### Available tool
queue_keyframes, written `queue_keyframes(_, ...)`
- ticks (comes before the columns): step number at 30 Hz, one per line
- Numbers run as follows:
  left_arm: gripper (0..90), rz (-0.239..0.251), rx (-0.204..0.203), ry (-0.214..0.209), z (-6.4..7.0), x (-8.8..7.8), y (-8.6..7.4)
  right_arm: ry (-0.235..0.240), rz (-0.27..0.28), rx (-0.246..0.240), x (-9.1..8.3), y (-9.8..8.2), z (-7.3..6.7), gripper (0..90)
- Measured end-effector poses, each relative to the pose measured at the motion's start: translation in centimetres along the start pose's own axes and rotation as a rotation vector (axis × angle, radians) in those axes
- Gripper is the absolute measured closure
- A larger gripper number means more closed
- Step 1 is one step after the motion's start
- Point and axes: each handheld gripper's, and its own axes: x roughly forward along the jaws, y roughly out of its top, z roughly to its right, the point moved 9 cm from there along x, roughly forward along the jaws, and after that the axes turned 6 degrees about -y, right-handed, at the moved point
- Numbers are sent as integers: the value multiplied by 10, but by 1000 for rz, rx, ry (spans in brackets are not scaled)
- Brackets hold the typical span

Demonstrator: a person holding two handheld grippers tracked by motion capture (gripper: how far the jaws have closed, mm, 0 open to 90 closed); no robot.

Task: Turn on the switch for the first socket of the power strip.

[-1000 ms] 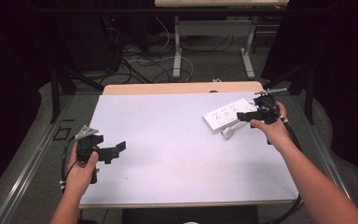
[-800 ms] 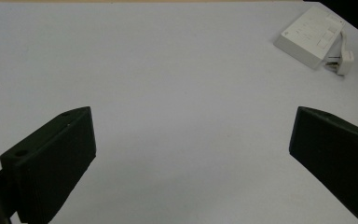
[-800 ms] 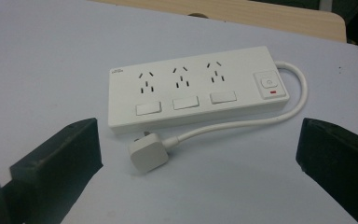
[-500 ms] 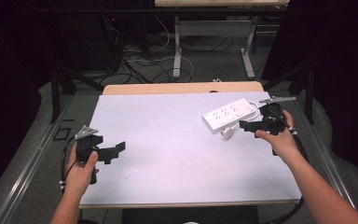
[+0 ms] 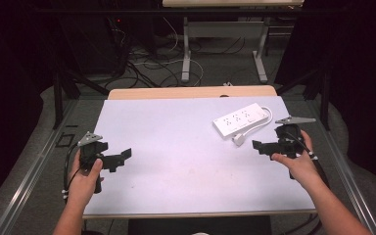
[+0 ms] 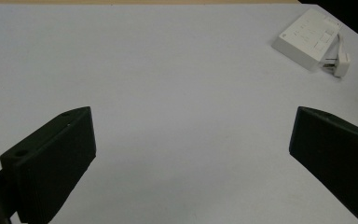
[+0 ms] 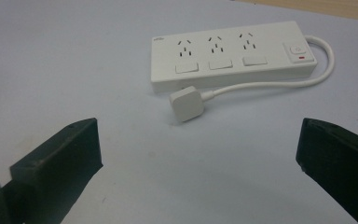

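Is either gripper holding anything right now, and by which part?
Nothing is held. The left gripper and right gripper are open and bare; the power strip and its plug lie untouched.

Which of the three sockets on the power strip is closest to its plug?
The socket at the end of the power strip farthest from the red-marked switch; the plug lies just below it.

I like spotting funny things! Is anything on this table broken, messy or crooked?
Nothing looks broken or spilled. The white plastic power strip lies flat but slanted to the edges of the pale table, and its white plug lies loose beside it, plugged into nothing. Both black tools, left and right, are open and empty.
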Motion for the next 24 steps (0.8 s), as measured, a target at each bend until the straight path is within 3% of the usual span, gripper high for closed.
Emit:
queue_keyframes(8, 4, -5, 9, 3, 0, -1, 0, 6, 14, 13, -8, -18, -6, 0)
queue_keyframes(18, 4, -21, 5, -6, 1, -1, -1, 16, 38, 4, -5, -40, -13, 0)
queue_keyframes(19, 4, -1, 4, 3, 2, 1, 0, 14, 37, 2, -5, -41, -13, 0)
queue_keyframes(24, 4, 0, 7, 0, 2, 1, 0, 29, 57, 34, -4, -47, -17, 0)
